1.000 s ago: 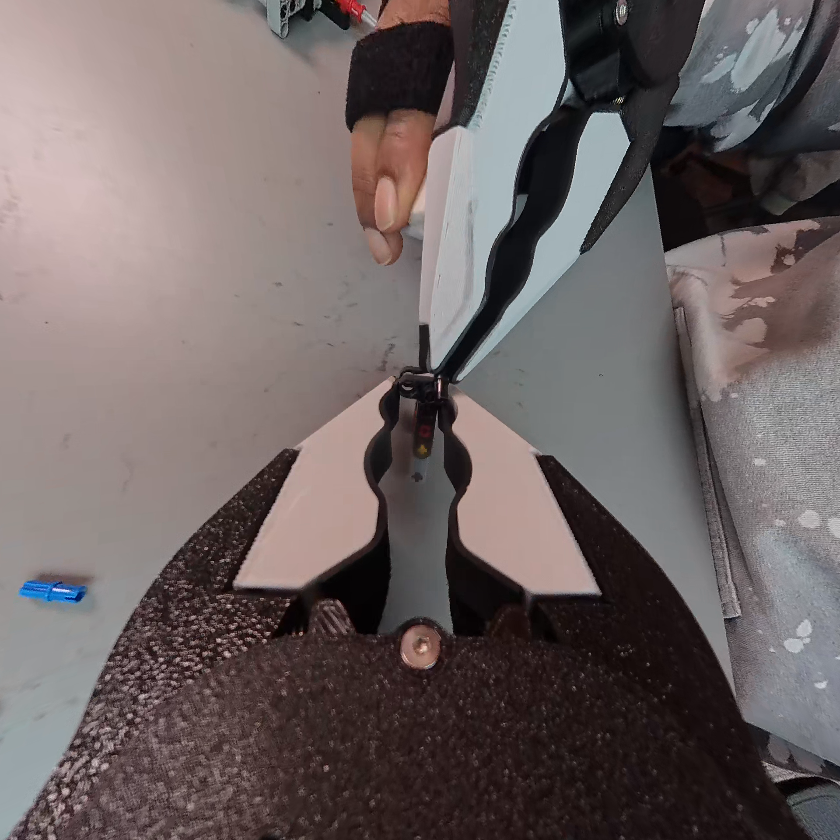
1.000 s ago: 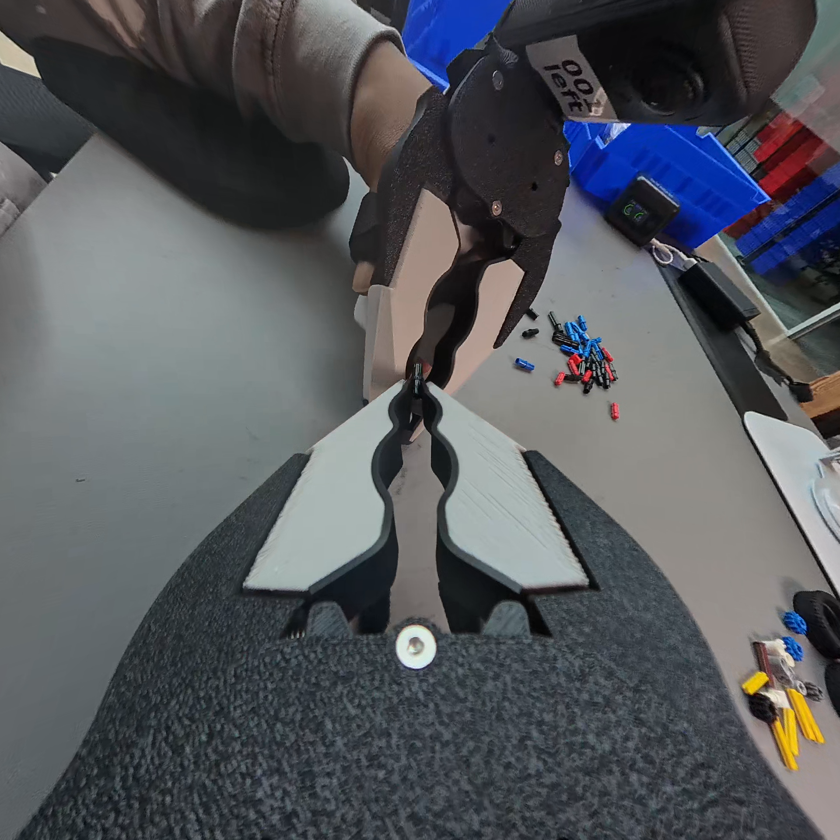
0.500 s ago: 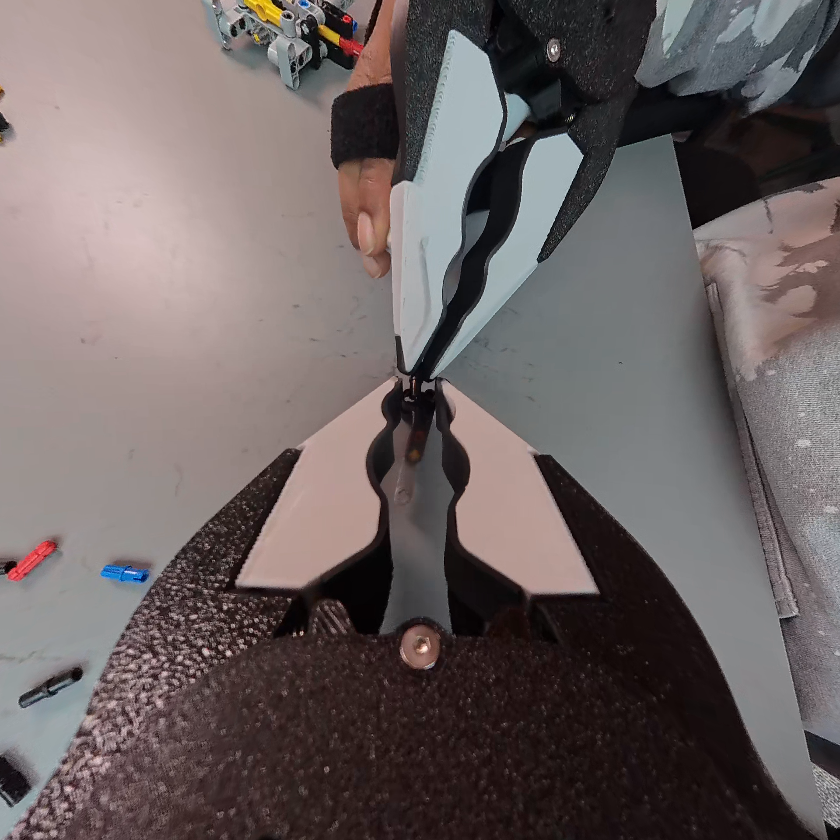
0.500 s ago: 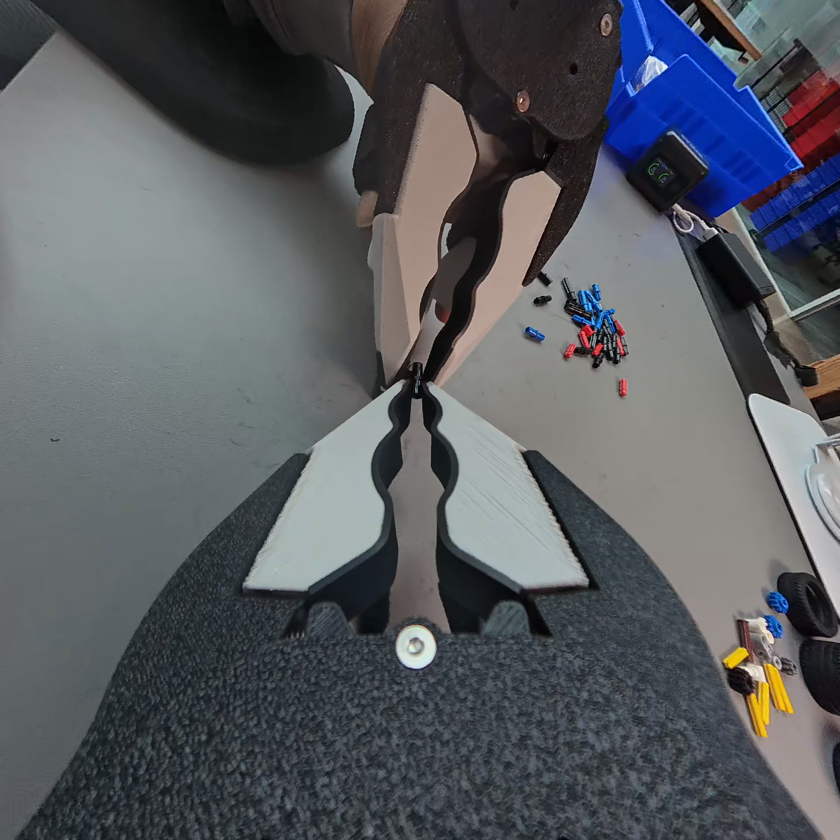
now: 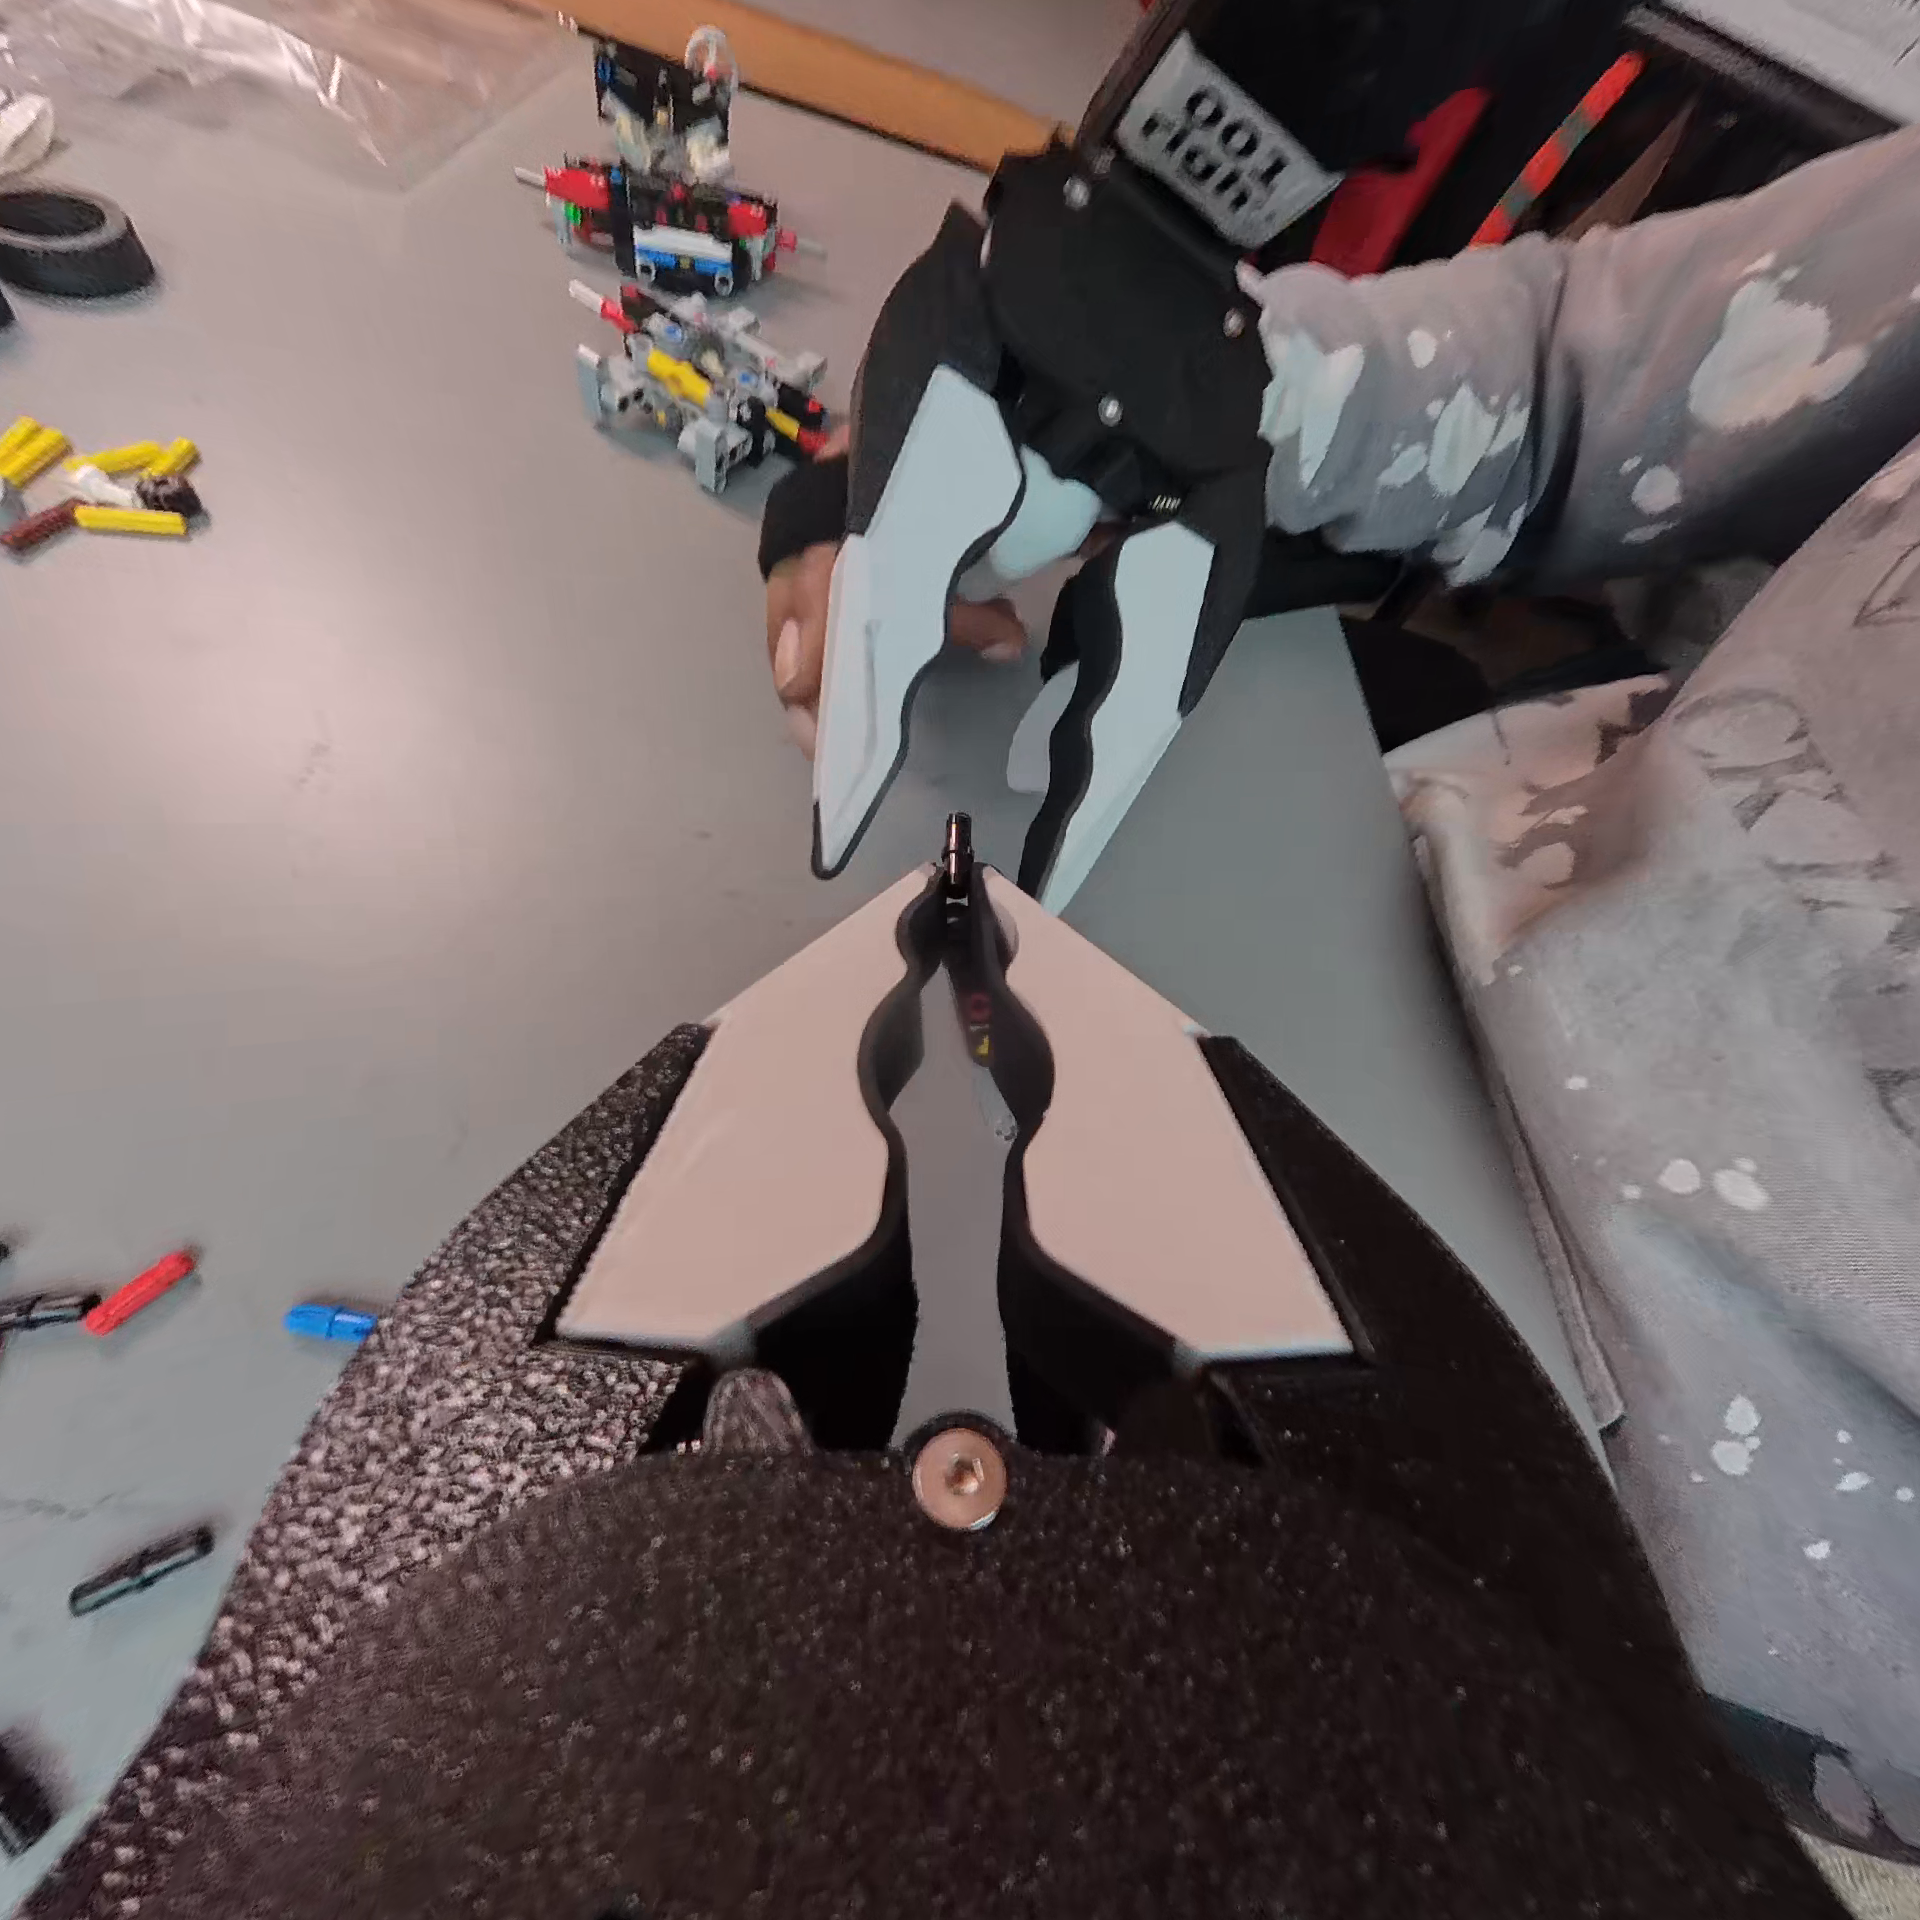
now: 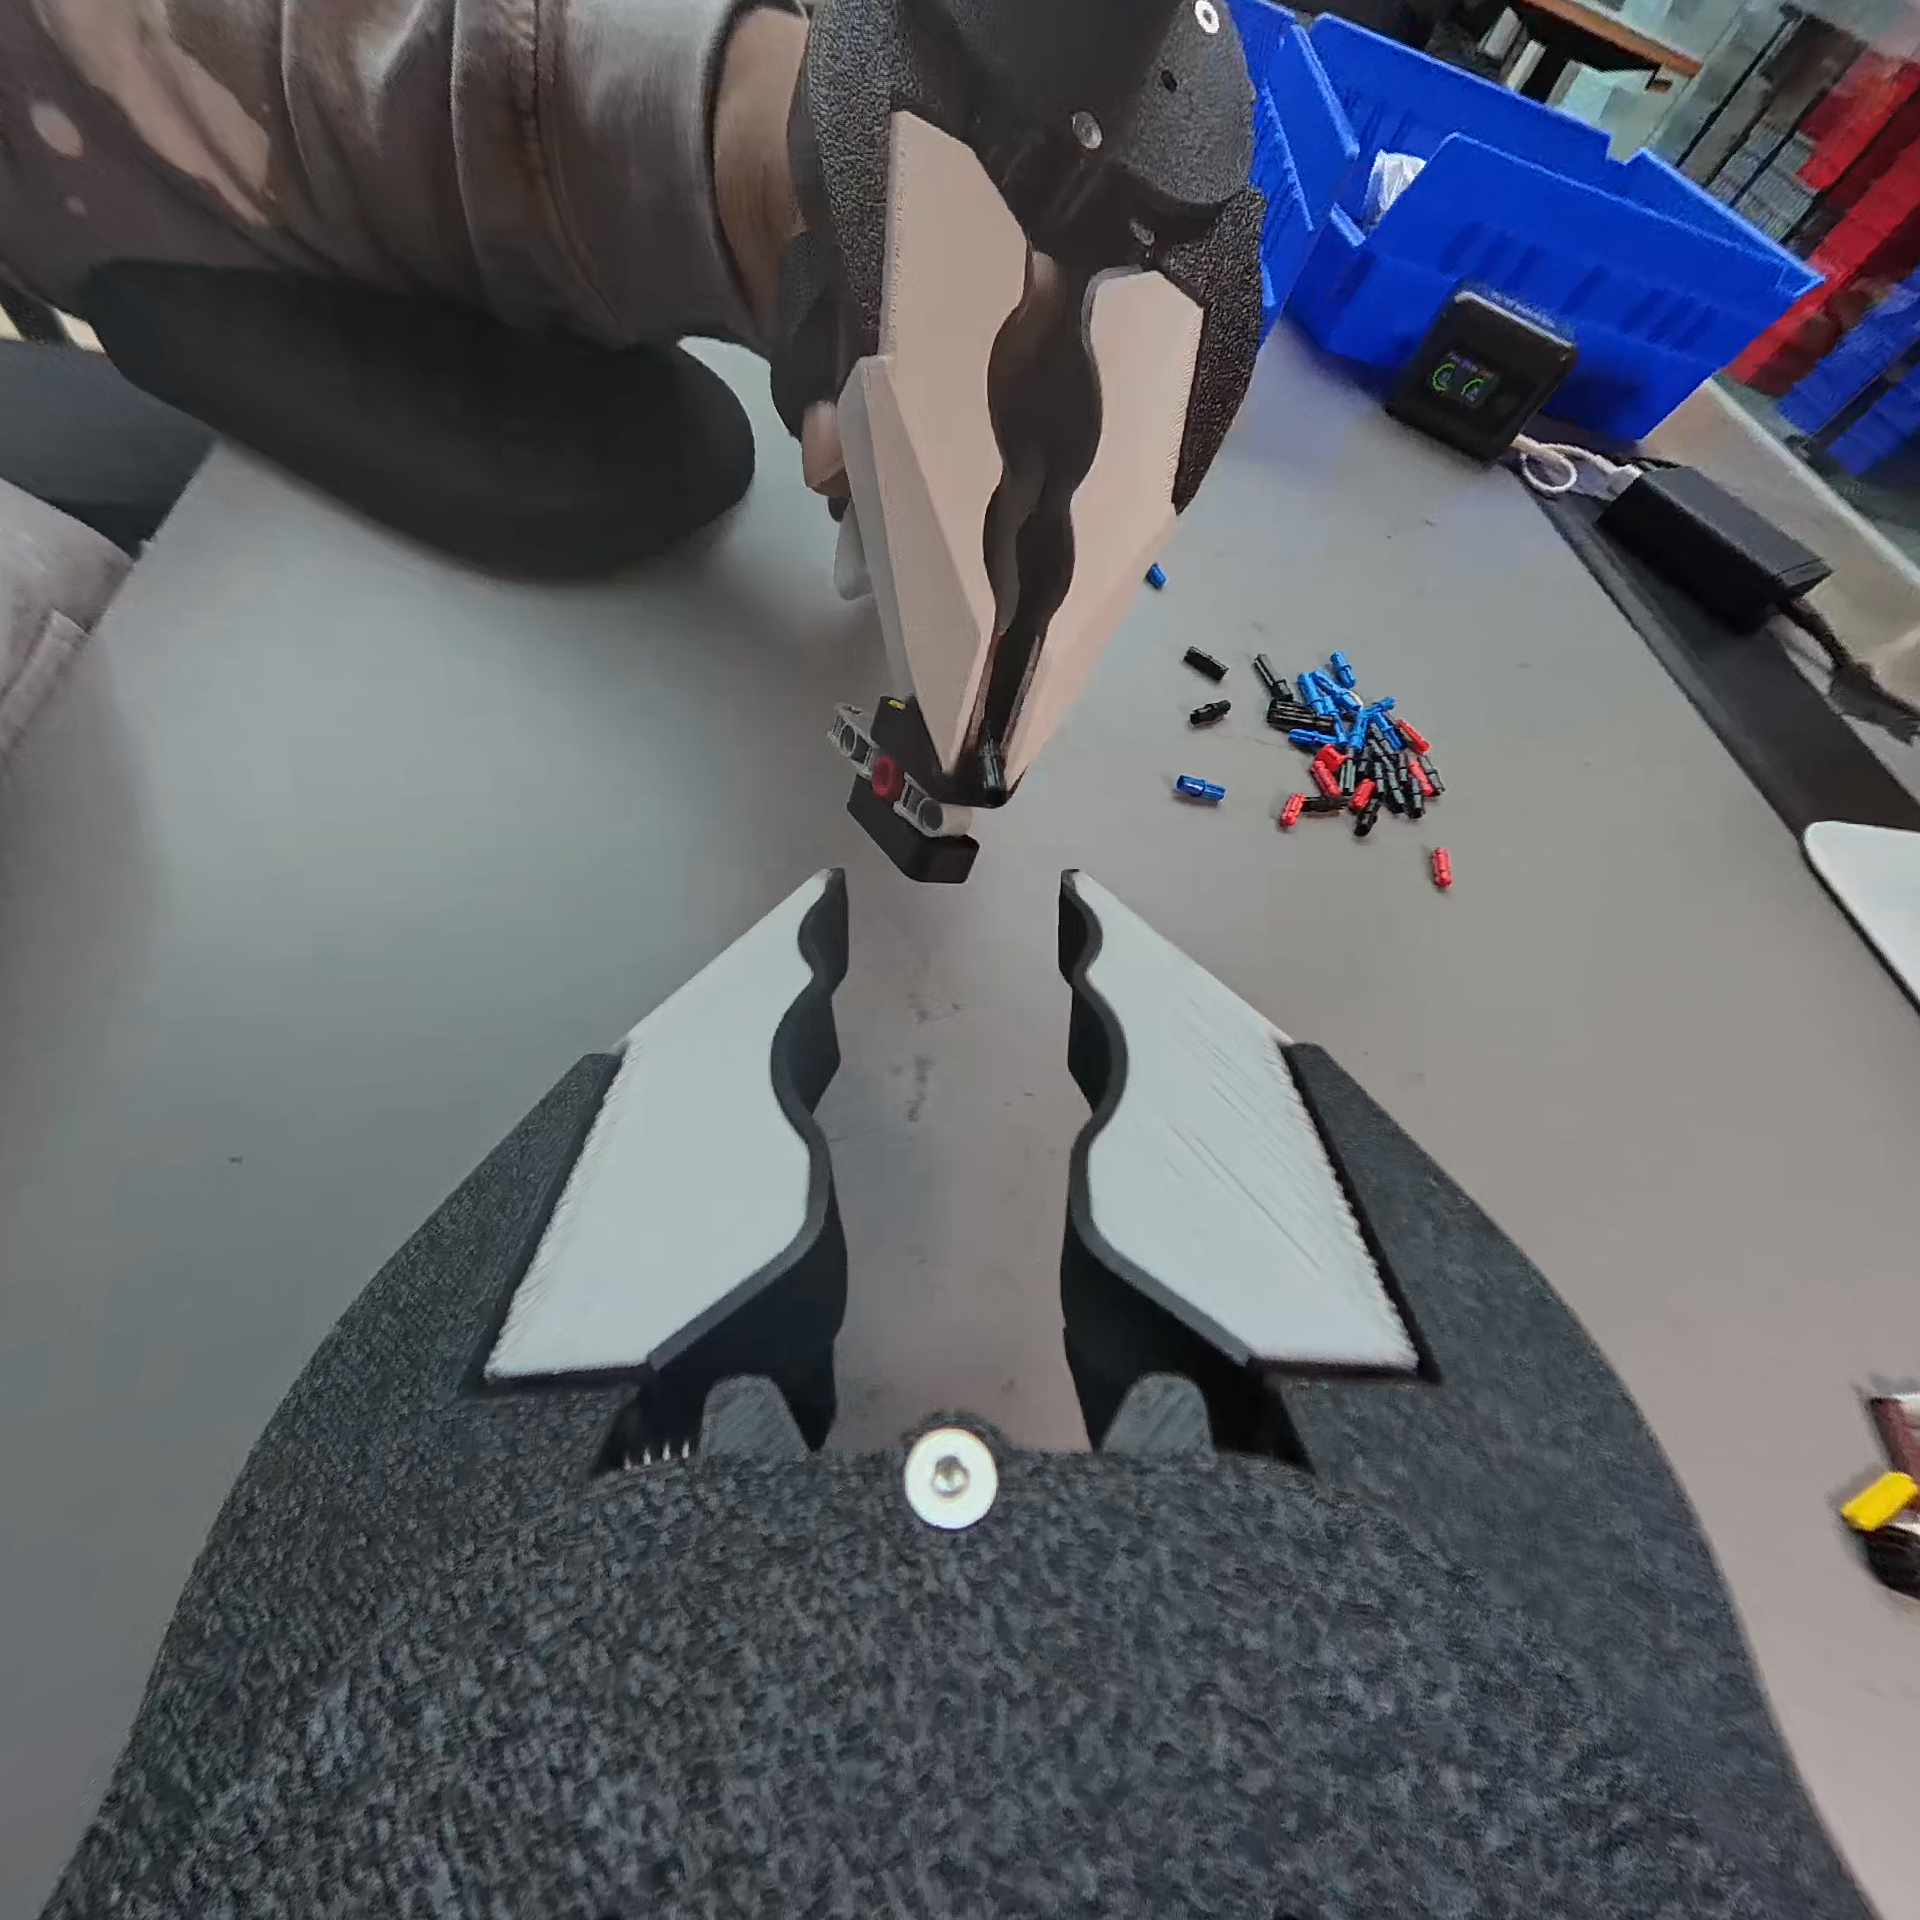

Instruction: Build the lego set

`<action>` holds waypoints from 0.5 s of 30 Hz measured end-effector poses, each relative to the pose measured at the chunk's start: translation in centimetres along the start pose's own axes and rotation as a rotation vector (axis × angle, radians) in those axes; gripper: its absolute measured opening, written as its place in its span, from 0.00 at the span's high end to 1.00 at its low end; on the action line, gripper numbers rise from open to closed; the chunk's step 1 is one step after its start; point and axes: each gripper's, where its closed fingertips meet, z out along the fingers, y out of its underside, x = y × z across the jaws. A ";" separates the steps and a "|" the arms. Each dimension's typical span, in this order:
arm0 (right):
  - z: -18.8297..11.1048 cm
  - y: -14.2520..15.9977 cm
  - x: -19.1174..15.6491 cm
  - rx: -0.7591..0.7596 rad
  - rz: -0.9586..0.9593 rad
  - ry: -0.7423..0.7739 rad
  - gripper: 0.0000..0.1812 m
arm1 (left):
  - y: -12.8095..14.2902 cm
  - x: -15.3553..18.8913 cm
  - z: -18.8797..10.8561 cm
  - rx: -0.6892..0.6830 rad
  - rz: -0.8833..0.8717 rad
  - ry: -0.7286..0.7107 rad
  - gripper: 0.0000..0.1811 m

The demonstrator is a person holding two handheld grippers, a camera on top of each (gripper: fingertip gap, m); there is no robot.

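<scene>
Workshop or stockroom: grey worktable (image 6: 416,831), stacked blue storage bins (image 6: 1558,239), scattered Lego pins (image 6: 1351,748).

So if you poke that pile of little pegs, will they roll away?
Probably some would. The pegs look round and short, lying loose on a smooth grey table, so a nudge could scatter them. A few already sit apart from the heap. They look stiff and light, likely hard plastic.
</scene>
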 end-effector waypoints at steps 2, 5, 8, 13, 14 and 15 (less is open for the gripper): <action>0.0 -1.2 -0.4 0.061 0.078 -0.045 0.76 | -1.5 0.8 -0.3 0.083 0.001 0.046 0.98; -0.3 -3.5 -0.6 0.187 0.195 -0.100 0.87 | -3.0 1.7 -0.6 0.166 -0.006 0.085 0.98; -1.4 -4.5 0.2 0.261 0.250 -0.118 0.92 | -3.9 1.5 -1.5 0.216 -0.020 0.079 0.98; -2.7 -3.5 1.2 0.248 0.279 -0.120 0.92 | -3.6 -0.7 -3.7 0.233 -0.057 -0.002 0.99; -2.9 -3.3 1.5 0.241 0.273 -0.105 0.92 | -3.3 -1.2 -4.0 0.223 -0.061 -0.029 0.99; -2.9 -3.1 1.8 0.225 0.256 -0.085 0.92 | -2.9 -1.6 -4.2 0.210 -0.063 -0.050 0.99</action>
